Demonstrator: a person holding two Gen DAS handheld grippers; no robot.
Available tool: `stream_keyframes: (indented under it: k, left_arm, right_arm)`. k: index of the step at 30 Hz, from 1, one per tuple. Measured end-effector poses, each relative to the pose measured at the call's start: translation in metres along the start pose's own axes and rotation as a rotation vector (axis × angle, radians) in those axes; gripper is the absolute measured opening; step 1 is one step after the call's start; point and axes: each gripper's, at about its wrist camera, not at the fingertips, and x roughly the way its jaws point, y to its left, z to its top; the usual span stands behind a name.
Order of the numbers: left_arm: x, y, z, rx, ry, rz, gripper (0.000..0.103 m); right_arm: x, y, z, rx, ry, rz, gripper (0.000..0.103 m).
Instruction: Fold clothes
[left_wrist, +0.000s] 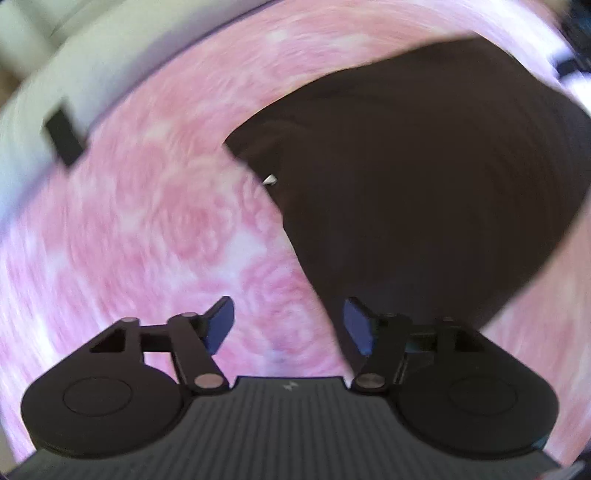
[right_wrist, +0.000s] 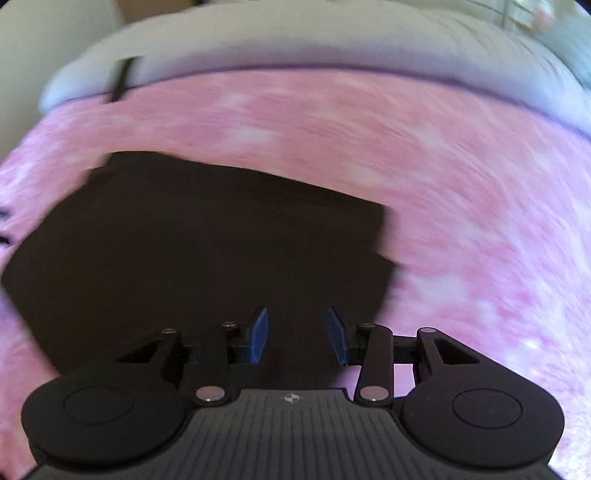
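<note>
A dark brown garment (left_wrist: 424, 177) lies folded and flat on a pink flowered bedspread (left_wrist: 147, 229). A small white tag (left_wrist: 270, 180) shows at its left edge. My left gripper (left_wrist: 288, 325) hangs above the bedspread just left of the garment's near corner, jaws open, nothing between the blue pads (left_wrist: 221, 325). In the right wrist view the same garment (right_wrist: 192, 251) fills the left middle. My right gripper (right_wrist: 297, 334) hovers over its near right part, jaws open and empty. Both views are blurred by motion.
A pale grey-white surface (right_wrist: 295, 40) runs along the far edge of the bedspread (right_wrist: 461, 206). A short black strap (left_wrist: 62, 136) lies across that border, seen also as a black strap (right_wrist: 122, 79) in the right wrist view.
</note>
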Motion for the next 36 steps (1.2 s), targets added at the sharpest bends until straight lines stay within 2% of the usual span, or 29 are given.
stream_keyframes:
  k: [5,7,10,12,14,17,21,22,23,24,26,30,36]
  left_arm:
    - [-0.015,-0.023,-0.041,0.388,-0.17,-0.095,0.064]
    - [-0.018,-0.032,-0.067,0.574,-0.244,-0.102,0.065]
    - [-0.019,-0.036,-0.097,0.734,-0.309,-0.13,0.065]
    - [-0.017,-0.02,-0.108,0.721,-0.338,-0.147,0.067]
    - [-0.011,0.001,-0.112,0.653,-0.341,-0.138,0.067]
    - [-0.006,0.032,-0.115,0.571,-0.353,-0.123,0.068]
    - [0.001,0.055,-0.117,0.576,-0.387,-0.096,0.074]
    - [0.004,0.057,-0.117,0.598,-0.395,-0.091,0.077]
    - [0.007,0.058,-0.116,0.623,-0.406,-0.085,0.083]
    - [0.008,0.058,-0.115,0.657,-0.423,-0.078,0.085]
    - [0.015,0.056,-0.11,0.717,-0.46,-0.058,0.092]
    - [0.038,0.044,-0.087,0.84,-0.556,0.004,0.099]
    - [0.085,0.03,-0.036,1.02,-0.64,0.042,0.098]
  right_arm:
    - [-0.01,0.119,-0.045,-0.133,0.007,0.067,0.041]
    - [-0.007,0.168,-0.066,-0.177,0.018,0.054,0.042]
    - [-0.001,0.228,-0.091,-0.232,0.035,0.007,0.045]
    - [0.009,0.267,-0.098,-0.318,0.031,-0.024,0.05]
    - [0.019,0.301,-0.106,-0.422,0.007,-0.049,0.058]
    - [0.04,0.338,-0.114,-0.59,-0.022,-0.095,0.063]
    - [0.08,0.365,-0.108,-0.684,-0.043,-0.184,0.063]
    - [0.09,0.369,-0.105,-0.695,-0.047,-0.205,0.06]
    - [0.096,0.369,-0.101,-0.692,-0.045,-0.222,0.049]
    - [0.101,0.367,-0.096,-0.68,-0.043,-0.231,0.043]
    - [0.096,0.353,-0.083,-0.598,-0.044,-0.223,0.003]
    - [0.058,0.328,-0.058,-0.434,-0.114,-0.198,0.004]
    - [0.007,0.297,-0.041,-0.31,-0.17,-0.195,0.004]
